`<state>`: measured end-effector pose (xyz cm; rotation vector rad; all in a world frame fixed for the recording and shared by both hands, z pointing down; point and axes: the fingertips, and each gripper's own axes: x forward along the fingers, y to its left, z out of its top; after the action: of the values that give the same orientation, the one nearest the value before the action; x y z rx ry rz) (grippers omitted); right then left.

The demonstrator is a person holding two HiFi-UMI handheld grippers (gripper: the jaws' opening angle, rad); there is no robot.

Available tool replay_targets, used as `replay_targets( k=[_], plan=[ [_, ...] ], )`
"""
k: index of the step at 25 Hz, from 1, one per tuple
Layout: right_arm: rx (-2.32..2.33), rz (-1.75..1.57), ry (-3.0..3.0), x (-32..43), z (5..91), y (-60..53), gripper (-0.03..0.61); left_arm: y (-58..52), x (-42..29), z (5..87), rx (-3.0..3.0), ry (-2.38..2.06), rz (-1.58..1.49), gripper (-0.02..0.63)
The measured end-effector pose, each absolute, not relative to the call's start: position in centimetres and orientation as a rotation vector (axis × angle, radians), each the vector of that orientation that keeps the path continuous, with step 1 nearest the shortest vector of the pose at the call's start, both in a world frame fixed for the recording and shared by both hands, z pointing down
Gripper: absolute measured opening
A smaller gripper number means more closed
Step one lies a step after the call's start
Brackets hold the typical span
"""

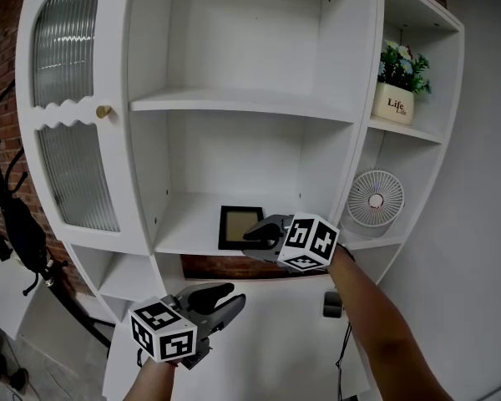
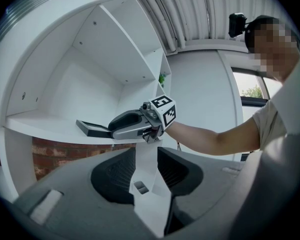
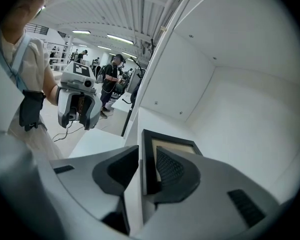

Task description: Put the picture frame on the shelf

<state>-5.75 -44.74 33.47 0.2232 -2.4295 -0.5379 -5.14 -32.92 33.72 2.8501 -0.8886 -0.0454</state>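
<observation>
Placing step, likely near end. Black rectangular picture frame (image 1: 232,222) with beige inset stands on white cabinet shelf (image 1: 188,230). Right gripper (image 1: 252,234) jaws clamp its side edge. Left gripper (image 1: 227,297) hangs low, jaws slightly apart, empty. Next move calls for: steady frame, open jaws, back out straight.

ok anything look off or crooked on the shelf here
Only the picture frame: it sits tilted on the lower middle shelf rather than standing square, one edge between the jaws of the right gripper. Nothing looks spilled or damaged.
</observation>
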Motion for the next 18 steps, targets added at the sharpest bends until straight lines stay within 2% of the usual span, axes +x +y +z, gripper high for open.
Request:
replay_targets(
  k=[7, 18],
  plan=[
    [0.306, -0.536, -2.542, -5.6, 32.4, -43.6, 0.097, -32.7, -5.0, 33.5, 2.857, -0.895, -0.047, 0.132],
    [0.528, -0.419, -2.774, -3.5, 31.2, -40.9, 0.098, -32.1, -4.9, 33.1, 2.857, -0.895, -0.117, 0.131]
  ],
)
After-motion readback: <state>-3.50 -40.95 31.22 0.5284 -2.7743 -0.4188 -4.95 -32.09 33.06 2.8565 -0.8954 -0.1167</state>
